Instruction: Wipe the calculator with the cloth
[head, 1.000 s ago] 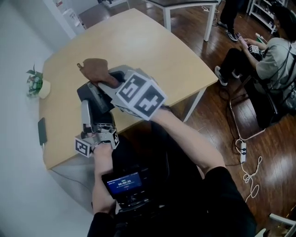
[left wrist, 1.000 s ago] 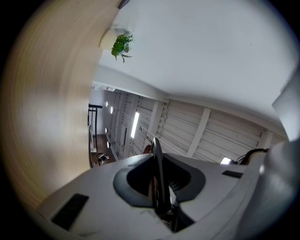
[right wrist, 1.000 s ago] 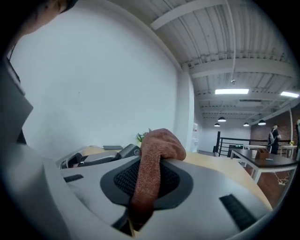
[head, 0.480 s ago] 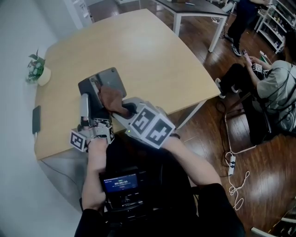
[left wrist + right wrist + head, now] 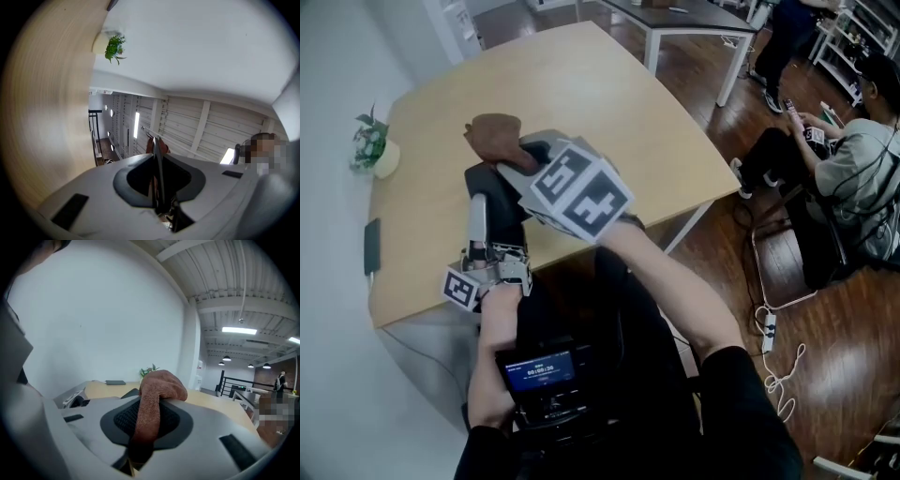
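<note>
Mid-wipe: right gripper [image 5: 516, 157] clamps brown cloth [image 5: 492, 134] at calculator's [image 5: 494, 184] far end; left gripper [image 5: 481, 225] pinches its near edge. Next, probably a pass toward that edge.

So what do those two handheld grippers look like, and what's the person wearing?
The left gripper and right gripper are pale grey plastic shells, dark inside the jaws. Each carries a white cube printed with black square markers. The person's sleeves are black.

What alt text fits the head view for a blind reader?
A person's right gripper holds a brown cloth at the far end of a dark calculator clamped in the left gripper, above a pale wooden table with a small plant.
</note>
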The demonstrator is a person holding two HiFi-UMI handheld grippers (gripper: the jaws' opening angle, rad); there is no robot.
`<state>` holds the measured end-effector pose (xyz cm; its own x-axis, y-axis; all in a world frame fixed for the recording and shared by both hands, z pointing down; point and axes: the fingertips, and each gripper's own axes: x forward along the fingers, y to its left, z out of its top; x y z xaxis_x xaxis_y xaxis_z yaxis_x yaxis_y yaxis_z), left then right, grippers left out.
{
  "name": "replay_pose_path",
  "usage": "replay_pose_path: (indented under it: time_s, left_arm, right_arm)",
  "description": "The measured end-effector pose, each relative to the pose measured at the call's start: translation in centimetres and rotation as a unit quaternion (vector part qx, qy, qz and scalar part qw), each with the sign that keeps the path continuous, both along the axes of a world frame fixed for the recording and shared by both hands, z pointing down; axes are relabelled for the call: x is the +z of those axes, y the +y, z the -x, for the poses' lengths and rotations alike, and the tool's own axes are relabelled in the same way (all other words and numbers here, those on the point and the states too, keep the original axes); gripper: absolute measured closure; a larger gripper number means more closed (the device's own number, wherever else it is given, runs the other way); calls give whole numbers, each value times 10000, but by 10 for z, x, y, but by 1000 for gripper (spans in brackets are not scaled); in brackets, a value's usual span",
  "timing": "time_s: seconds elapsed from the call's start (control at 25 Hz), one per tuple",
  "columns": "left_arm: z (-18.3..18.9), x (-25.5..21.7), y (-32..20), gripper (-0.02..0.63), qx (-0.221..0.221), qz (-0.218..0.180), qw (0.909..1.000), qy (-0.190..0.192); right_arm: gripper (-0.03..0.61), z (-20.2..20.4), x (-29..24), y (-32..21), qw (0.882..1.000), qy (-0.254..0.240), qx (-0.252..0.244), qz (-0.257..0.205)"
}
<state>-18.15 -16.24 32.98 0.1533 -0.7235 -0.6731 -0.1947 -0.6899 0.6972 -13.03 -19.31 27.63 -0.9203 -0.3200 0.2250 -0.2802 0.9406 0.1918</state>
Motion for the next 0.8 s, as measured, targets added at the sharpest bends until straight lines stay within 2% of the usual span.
replay_pose_path:
  time_s: [0.28, 0.4, 0.6, 0.68, 0.8]
  left_arm:
    - [15, 1, -5, 558, -105, 137, 9998, -13]
    - [15, 6, -9, 560, -141, 199, 9997, 74]
    - [16, 9, -12, 560, -101, 223, 9992, 302]
    - [20, 9, -13, 560, -76, 225, 9990, 377]
    - [22, 9, -12, 560, -43, 209, 9993, 317]
  right_arm:
    - [520, 7, 46, 38, 9975, 636, -301, -6]
    - [520, -3, 71, 57, 9948, 959, -338, -83]
    - [520, -26, 108, 78, 9898, 1295, -540, 259]
    - [520, -33, 105, 74, 9904, 1218, -528, 383]
    - [520, -39, 60, 36, 9981, 582, 0, 222]
